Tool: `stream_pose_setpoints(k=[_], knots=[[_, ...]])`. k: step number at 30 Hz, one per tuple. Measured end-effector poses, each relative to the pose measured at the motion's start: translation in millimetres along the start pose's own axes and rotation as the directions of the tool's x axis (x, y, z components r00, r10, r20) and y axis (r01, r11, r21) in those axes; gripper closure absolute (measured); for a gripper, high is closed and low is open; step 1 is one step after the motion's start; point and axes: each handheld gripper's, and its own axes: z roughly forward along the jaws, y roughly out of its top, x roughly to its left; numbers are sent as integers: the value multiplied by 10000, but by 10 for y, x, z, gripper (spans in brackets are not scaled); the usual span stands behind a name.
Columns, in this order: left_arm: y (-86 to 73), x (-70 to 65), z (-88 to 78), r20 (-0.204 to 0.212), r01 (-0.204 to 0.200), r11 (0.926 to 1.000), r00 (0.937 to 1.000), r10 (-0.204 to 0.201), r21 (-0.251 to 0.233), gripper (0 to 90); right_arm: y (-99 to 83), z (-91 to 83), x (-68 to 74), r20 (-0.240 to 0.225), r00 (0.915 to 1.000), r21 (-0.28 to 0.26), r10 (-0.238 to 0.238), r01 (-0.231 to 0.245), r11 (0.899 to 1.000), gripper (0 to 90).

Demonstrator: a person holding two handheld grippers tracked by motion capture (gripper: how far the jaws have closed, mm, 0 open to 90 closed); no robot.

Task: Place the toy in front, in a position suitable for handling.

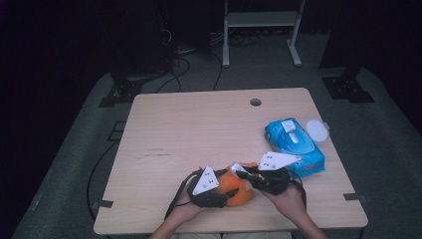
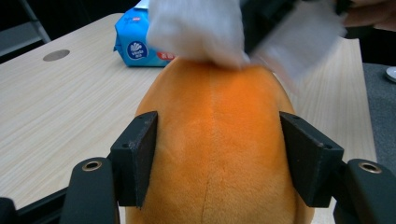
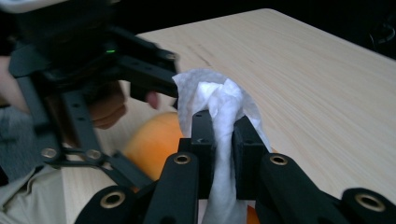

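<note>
We see a light wooden table (image 1: 199, 129) with a round hole near its far edge. On it lie an orange plush toy (image 1: 238, 188), a blue wipes pack (image 1: 294, 145) and a white lid (image 1: 317, 130).

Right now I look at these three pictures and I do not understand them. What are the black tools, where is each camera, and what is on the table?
There is no robot here. A person at a table holds a black two-jaw gripper in each hand. One picture comes from a camera above the table. The other two come from cameras riding on the grippers, each looking along its own jaws.

The left gripper clamps an orange plush toy between its pads. The right gripper is shut on a white wipe and holds it at the top of the toy, as if to clean it.

On the table's right side lies a blue wipe pack, with a round white lid beside it.
</note>
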Motion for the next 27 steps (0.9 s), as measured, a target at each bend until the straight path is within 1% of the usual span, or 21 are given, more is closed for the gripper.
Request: stream_pose_setpoints(k=[1,2,3,4,5,6,7,8,9,11,13,14,15,16,19,21,23,24,25,26,27], knots=[[0,-3,-1,-36,9,10000,10000,-9,19,334,11,27,23,61,9999,91,-154,153,9998,810],[-3,-8,0,-56,-18,10000,10000,18,5,335,-5,44,0,81,9999,142,-112,111,9998,810],[-2,-16,4,-69,-29,10000,10000,29,-1,337,-40,52,-50,26,9999,154,158,-159,9998,810],[1,-25,9,-106,-53,10000,9999,53,14,340,-80,51,-109,116,9995,199,296,-298,9994,810],[6,-33,16,-104,-102,9999,9999,103,5,340,-116,39,-161,307,9986,295,430,-439,9986,810],[11,-41,21,-105,-151,9999,9998,151,-1,340,-141,19,-207,456,9967,288,671,-685,9972,810],[16,-44,21,-100,-238,9997,9997,238,34,340,-148,-3,-229,606,9955,326,735,-756,9966,810],[18,-45,23,-85,-273,9996,9996,274,63,340,-139,-20,-216,741,9949,335,691,-717,9969,810],[15,-41,24,-84,-283,9996,9996,283,42,340,-116,-26,-180,767,9953,255,596,-617,9978,811],[6,-31,26,-82,-148,9999,9999,148,3,339,-53,-5,-48,591,9979,177,279,-290,9994,810],[7,-26,27,-103,-127,9999,9999,127,12,340,5,56,83,273,9994,173,-221,216,9996,809],[8,-28,26,-132,-137,9999,9998,137,15,340,27,84,129,242,9985,261,-484,478,9985,809],[6,-27,24,-150,-144,9999,9998,144,-3,340,37,102,150,336,9970,354,-703,691,9970,810],[5,-31,24,-136,-117,9999,9998,116,-8,341,33,106,136,378,9967,422,-722,706,9966,810],[17,-47,40,-134,-203,9998,9997,203,-20,340,-38,79,4,487,9983,499,-329,305,9983,811],[29,-46,44,40,-179,9997,9998,180,-146,320,-78,58,-62,397,9992,413,-22,6,9991,811],[24,2,25,396,243,9988,9990,-226,-425,249,-96,43,-72,293,9995,411,113,-125,9991,811],[15,34,13,557,439,9978,9976,-411,-498,211,-102,37,-74,330,9994,416,69,-83,9991,811],[6,56,9,477,643,9967,9969,-620,-487,182,-107,33,-76,331,9994,437,52,-67,9990,811],[-6,87,5,402,834,9959,9958,-820,-348,114,-111,30,-84,382,9993,426,50,-67,9991,811],[-31,119,2,568,1124,9928,9923,-1101,-406,94,-116,21,-95,428,9990,424,87,-105,9990,811]])
